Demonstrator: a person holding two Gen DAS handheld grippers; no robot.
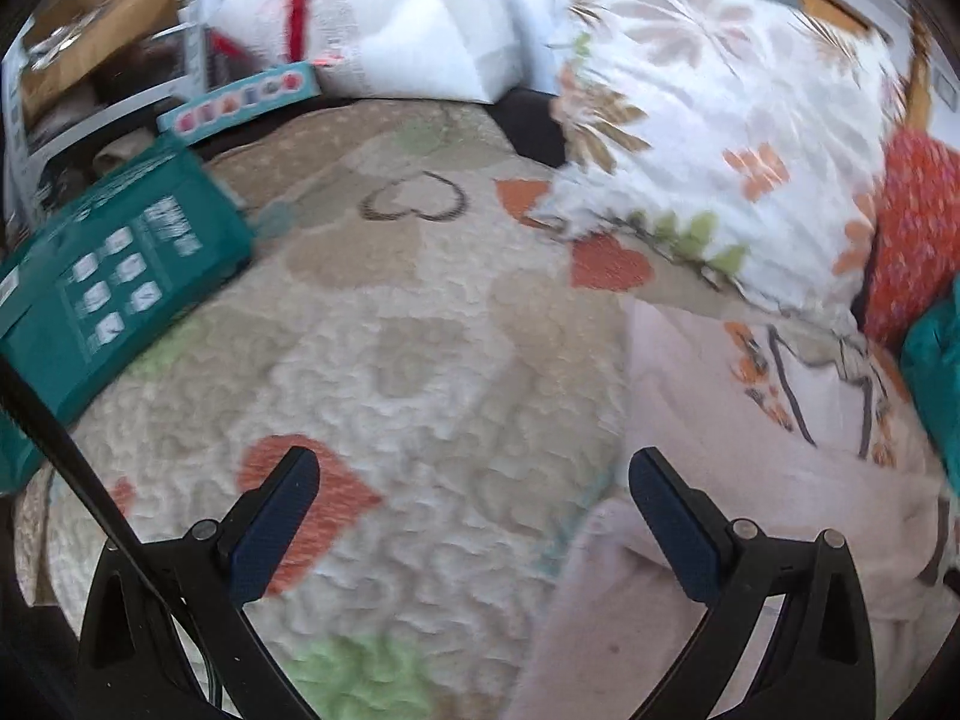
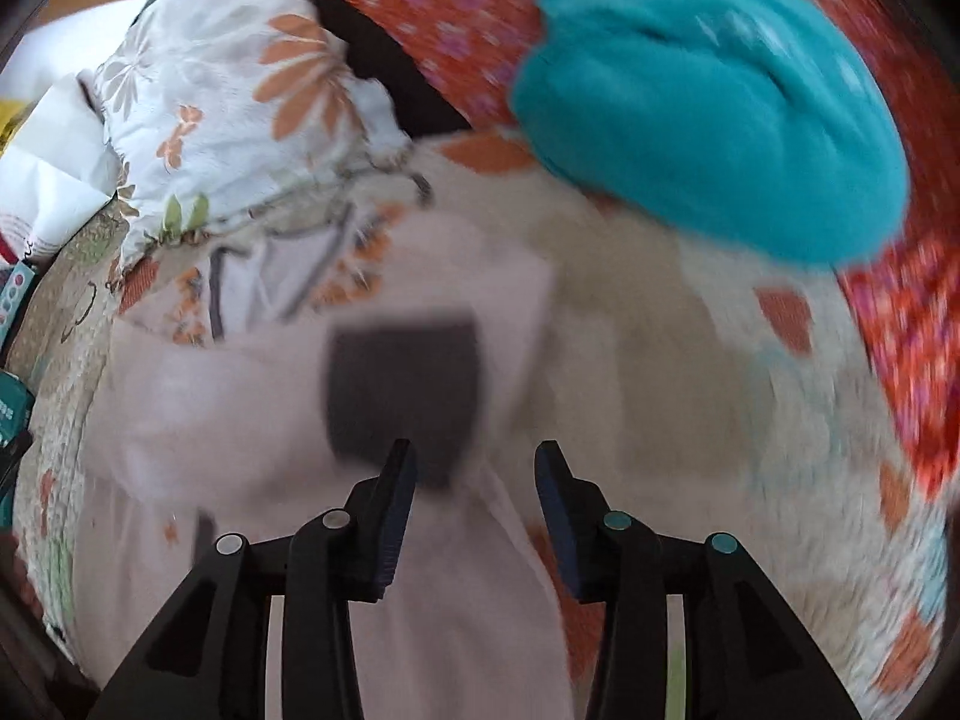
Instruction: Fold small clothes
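A pale pink small garment (image 2: 240,396) with a dark square patch (image 2: 402,384) lies spread on the heart-patterned quilt (image 2: 690,360). My right gripper (image 2: 477,447) hovers over its right edge, jaws partly apart. A strip of the pink cloth runs below and between the fingers, and the pads do not press on it. In the left wrist view the same garment (image 1: 720,420) lies at the lower right. My left gripper (image 1: 473,453) stands wide open over bare quilt (image 1: 420,330), its right finger at the garment's left edge and nothing between the fingers.
A teal fleece item (image 2: 708,114) sits behind the garment on a red patterned cushion (image 2: 900,330). A floral pillow (image 1: 720,120) leans at the back. A teal box (image 1: 114,282) and a flat light-blue box (image 1: 240,102) lie on the quilt's left side.
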